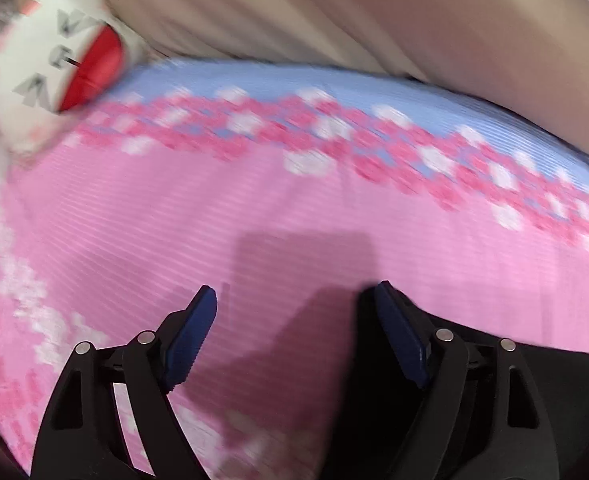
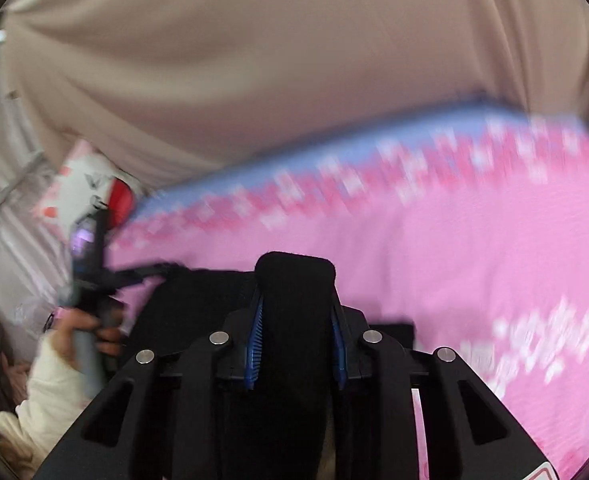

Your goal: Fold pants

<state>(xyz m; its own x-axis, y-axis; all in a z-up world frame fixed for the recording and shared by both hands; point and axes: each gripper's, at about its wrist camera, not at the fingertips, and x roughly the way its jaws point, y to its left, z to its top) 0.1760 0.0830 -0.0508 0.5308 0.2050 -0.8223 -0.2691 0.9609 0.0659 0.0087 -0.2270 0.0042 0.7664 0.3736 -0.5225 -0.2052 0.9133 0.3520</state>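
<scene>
The right hand-held gripper (image 2: 296, 344) is clamped on a thick fold of the black pants (image 2: 294, 280) — its blue pads (image 2: 256, 344) press in on both sides of the cloth, and the fold stands up past the fingertips. Behind that fold, more of the pants lies as a dark flat panel on the pink mat (image 2: 454, 248), spreading toward the mat's left edge.

The left hand-held gripper (image 1: 290, 320) has its jaws wide apart, with nothing between them but bare mat (image 1: 134, 240) and its own shadow. Its blue pads (image 1: 192, 340) hover above the mat near the lower edge of the view, and a black edge of the pants (image 1: 574, 376) shows just beside its right finger, at the lower right. Whether that finger touches the cloth cannot be told.

In the right wrist view the left gripper (image 2: 94, 256) appears at the mat's left edge, held in the person's hand (image 2: 90, 332) with a cream sleeve (image 2: 50, 392) below it.

The mat is pink with a band of pink and white flowers and a blue strip along its far edge. Beyond that edge hangs a beige fabric (image 2: 274, 60). At the far left corner sits a white item with a red patch and grey lettering (image 1: 54, 56) — too blurred to read.
</scene>
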